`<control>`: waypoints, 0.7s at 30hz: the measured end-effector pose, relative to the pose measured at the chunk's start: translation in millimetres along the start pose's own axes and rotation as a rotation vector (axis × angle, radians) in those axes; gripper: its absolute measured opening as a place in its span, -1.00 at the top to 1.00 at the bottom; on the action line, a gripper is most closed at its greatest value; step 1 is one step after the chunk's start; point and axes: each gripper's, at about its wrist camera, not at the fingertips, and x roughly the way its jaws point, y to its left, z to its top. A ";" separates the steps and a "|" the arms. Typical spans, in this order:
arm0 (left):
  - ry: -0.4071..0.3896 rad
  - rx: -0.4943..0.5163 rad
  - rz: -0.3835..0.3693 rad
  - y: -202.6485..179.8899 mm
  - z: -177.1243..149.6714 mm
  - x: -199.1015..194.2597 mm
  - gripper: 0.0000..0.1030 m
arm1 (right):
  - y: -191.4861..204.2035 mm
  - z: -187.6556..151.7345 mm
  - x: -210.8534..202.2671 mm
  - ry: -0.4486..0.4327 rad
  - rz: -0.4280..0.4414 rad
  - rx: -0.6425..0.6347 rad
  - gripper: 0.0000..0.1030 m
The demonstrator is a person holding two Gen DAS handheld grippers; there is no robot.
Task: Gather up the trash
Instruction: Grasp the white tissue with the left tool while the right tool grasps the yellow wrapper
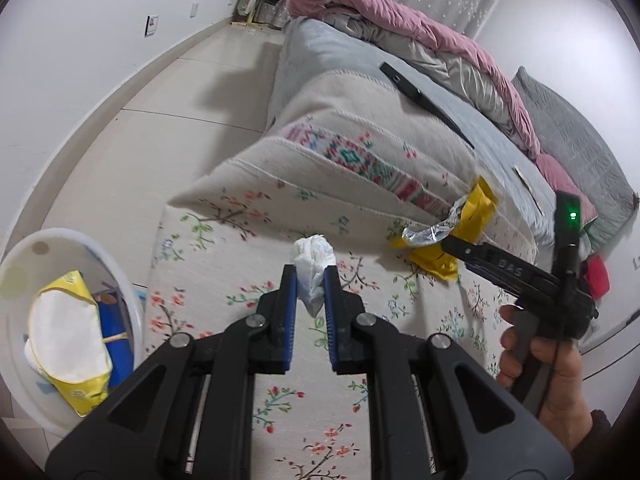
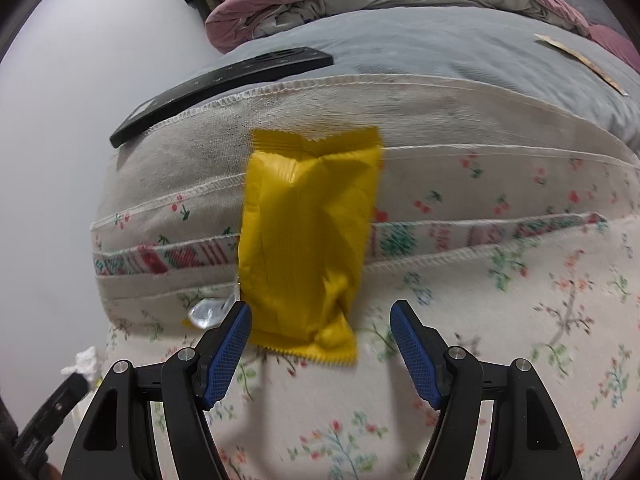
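My left gripper (image 1: 310, 280) is shut on a crumpled white tissue (image 1: 314, 270) and holds it above the floral bedsheet (image 1: 280, 400). A yellow snack wrapper (image 2: 306, 236) with a torn silver end lies on the sheet against the folded blanket; it also shows in the left wrist view (image 1: 464, 220). My right gripper (image 2: 320, 320) is open, its blue pads on either side of the wrapper's near end. In the left wrist view the right gripper (image 1: 452, 240) sits at the wrapper.
A white trash bin (image 1: 120, 264) stands at the lower left beside the bed, holding a yellow tissue pack (image 1: 72, 340). A black remote (image 2: 220, 84) and a thin paper strip (image 2: 580, 60) lie on the grey cover. Pink and grey quilts (image 1: 400, 32) are piled behind.
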 end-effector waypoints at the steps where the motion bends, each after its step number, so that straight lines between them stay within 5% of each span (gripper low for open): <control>1: 0.000 -0.005 -0.001 1.0 0.9 0.6 0.72 | 2.5 2.8 4.0 0.000 -0.002 -0.005 -0.42; 8: 0.007 -0.033 0.000 6.2 0.6 2.4 0.72 | 9.0 11.7 21.6 0.001 -0.013 0.003 -0.40; 15: 0.007 -0.056 0.001 16.1 0.4 -3.0 0.72 | 25.5 9.6 26.0 -0.002 0.011 -0.033 0.10; 21: 0.001 -0.055 0.007 22.0 -1.2 -8.9 0.72 | 27.5 2.5 11.9 -0.001 0.029 -0.057 0.19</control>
